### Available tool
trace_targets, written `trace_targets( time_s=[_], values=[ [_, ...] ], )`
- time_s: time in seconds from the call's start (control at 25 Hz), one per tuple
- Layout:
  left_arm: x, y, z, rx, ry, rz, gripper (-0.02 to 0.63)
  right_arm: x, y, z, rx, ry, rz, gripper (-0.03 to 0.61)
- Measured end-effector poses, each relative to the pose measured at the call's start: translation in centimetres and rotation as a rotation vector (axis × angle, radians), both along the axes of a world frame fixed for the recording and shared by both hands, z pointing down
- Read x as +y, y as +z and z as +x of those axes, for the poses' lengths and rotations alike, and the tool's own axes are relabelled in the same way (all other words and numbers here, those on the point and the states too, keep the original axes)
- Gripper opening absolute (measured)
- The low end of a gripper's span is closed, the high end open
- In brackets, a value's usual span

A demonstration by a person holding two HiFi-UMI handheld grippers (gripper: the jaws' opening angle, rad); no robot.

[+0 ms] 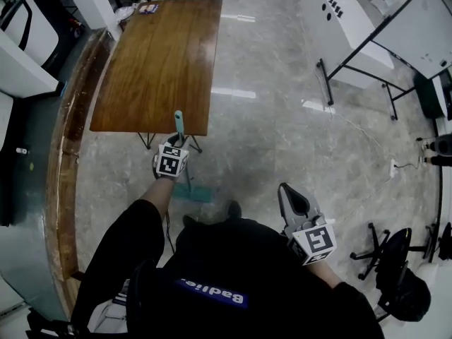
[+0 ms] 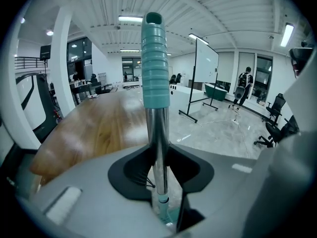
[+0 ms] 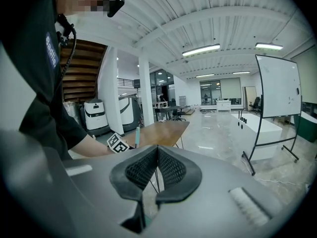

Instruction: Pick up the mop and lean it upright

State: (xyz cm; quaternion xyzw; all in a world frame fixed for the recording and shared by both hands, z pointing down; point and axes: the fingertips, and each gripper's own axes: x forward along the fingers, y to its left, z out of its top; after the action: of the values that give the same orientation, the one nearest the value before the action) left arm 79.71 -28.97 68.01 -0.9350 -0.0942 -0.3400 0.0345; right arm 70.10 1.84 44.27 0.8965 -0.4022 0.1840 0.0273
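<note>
The mop stands nearly upright in front of me. Its teal ribbed grip (image 2: 155, 58) tops a chrome shaft, and its flat teal head (image 1: 193, 192) rests on the floor by my feet. My left gripper (image 1: 175, 144) is shut on the chrome shaft just below the grip, with both pads pressed against it (image 2: 159, 155). The handle's tip (image 1: 179, 117) pokes up beside the table's near edge. My right gripper (image 1: 289, 193) hangs at my right side, away from the mop, its pads meeting with nothing between them (image 3: 158, 150). In the right gripper view the mop handle (image 3: 137, 135) shows at left.
A long wooden table (image 1: 162, 55) stands straight ahead of the mop. A wooden ledge (image 1: 67, 154) runs along the left. A whiteboard on a wheeled stand (image 1: 417, 27) and a white cabinet (image 1: 342, 20) are at the far right, and an office chair (image 1: 395, 260) at the near right.
</note>
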Motion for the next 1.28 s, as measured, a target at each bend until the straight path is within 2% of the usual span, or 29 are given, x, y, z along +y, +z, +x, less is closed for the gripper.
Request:
trace_targets(
  time_s=[0.36,0.6,0.8,1.04,1.28],
  values=[
    [0.9,-2.0,-8.0,-0.003,0.015,0.036,0.120,-4.3,-0.1,-0.4,0.018,-0.136,0.045,0.005],
    [1.0,-3.9,-12.1,0.009,0.001,0.051,0.120,-7.0,-0.6,-0.9,0.016,-0.212,0.069,0.005],
    [1.2,-7.6,-13.4,0.086,-0.013,0.058,0.121,-8.4,-0.5,-0.9,0.014,-0.248,0.097,0.005],
    [1.6,-13.4,-14.0,0.216,-0.008,0.081,0.121,-11.2,-0.7,-1.6,0.014,-0.306,0.124,0.005],
    [3.1,-19.5,-14.1,0.347,-0.007,0.057,0.123,-12.7,-0.6,-1.9,0.003,-0.370,0.139,0.005]
  ],
)
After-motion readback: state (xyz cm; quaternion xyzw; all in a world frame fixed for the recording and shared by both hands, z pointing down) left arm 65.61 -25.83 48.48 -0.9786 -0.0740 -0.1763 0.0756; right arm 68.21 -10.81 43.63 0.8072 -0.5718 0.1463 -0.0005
